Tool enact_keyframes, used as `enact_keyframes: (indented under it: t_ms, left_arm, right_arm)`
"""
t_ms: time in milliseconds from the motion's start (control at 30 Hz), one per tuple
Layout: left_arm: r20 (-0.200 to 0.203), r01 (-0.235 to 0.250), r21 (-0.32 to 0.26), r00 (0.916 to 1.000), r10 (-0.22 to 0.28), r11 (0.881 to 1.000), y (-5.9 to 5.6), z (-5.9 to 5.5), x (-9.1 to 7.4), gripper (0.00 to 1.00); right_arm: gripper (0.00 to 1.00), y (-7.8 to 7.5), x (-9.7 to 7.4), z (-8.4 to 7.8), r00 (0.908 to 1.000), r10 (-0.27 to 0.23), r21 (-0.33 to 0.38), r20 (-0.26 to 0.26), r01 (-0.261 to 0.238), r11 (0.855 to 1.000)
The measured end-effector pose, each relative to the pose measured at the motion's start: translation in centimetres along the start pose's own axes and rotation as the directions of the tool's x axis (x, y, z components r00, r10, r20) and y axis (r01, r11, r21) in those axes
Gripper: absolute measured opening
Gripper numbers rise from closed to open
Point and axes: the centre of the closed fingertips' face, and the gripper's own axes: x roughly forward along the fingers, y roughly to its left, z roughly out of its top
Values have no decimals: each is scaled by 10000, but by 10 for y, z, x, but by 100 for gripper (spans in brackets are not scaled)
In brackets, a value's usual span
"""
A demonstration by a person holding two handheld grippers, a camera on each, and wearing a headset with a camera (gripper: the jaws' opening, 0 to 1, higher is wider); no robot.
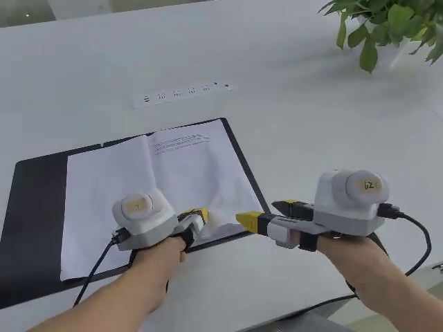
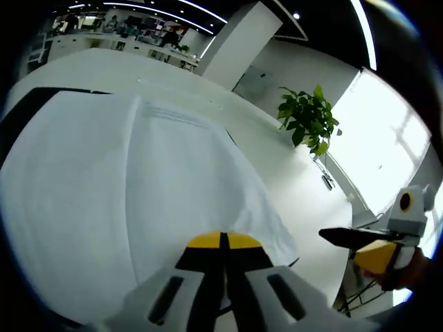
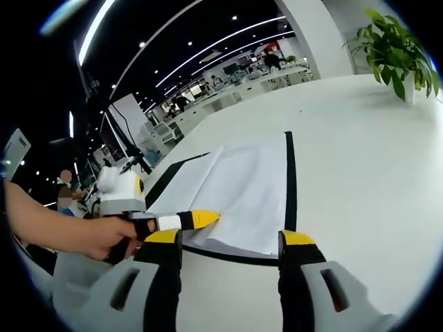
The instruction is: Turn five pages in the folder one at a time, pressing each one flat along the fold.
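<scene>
The left gripper [image 1: 199, 216] sits nearest, held in the person's left hand [image 1: 156, 266] at the near edge of the table [image 1: 311, 124]. Its yellow-tipped jaws are pressed together at the lower right corner of the right-hand page [image 1: 201, 173]. The left gripper view shows the tips meeting over the paper, but whether a sheet is caught between them cannot be told.

The folder [image 1: 34, 207] lies open and flat in front of the person, its black cover showing as a wide margin at the left and a thin border along the right. A left-hand page [image 1: 104, 200] and the right-hand page meet at the fold [image 1: 149, 180], which runs away from the person. A few lines of print sit at the top of the right page. Near the left gripper the corner of that page looks slightly lifted.

The sheets are likely thin, light and limp, so they should bend rather than hold shape and could crease or tear under a hard pull. The free lower right corner, away from the fold, looks like the best place to take hold.

The right gripper [image 1: 266, 213] hovers just beside the folder's right edge, over bare table, with its jaws spread and nothing between them.

Further out, a row of sockets [image 1: 183, 91] is set into the tabletop beyond the folder, and a leafy plant [image 1: 387, 28] stands at the far right corner
</scene>
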Motion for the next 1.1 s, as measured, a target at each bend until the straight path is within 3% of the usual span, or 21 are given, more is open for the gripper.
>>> enact_keyframes:
  t_ms: [233, 333, 467, 533, 633, 700, 1100]
  left_arm:
    - [-19, 64, -211, 10000, -64, 9998, -1, 0, 0, 0]
    - [-19, 58, -215, 10000, -58, 9998, -1, 0, 0, 0]
    - [1, 41, -200, 10000, -41, 9998, -1, 0, 0, 0]
    - [5, 43, -187, 10000, -43, 9998, -1, 0, 0, 0]
    - [-5, 38, -160, 10000, -38, 9999, -1, 0, 0, 0]
    - [-2, 43, -157, 10000, -43, 9999, -1, 0, 0, 0]
    - [18, 22, -63, 10000, -22, 10000, -1, 0, 0, 0]
  right_arm:
    - [50, 6, 9, -5, 9993, 329, 389, -180, -322, 9987]
    - [46, 23, 10, -6, 9964, 779, 530, -338, -761, 9957]
    - [46, 49, 14, -7, 9873, 1502, 1669, -510, -1399, 9760]
    - [45, 57, 19, -10, 9825, 1722, 1721, -706, -1580, 9723]
    - [43, 60, 28, -16, 9815, 1676, 1595, -927, -1516, 9755]
    - [41, 61, 31, -21, 9800, 1697, 1987, -1037, -1468, 9690]
    - [40, 56, 40, -21, 9875, 1511, 3415, -441, -1272, 9312]
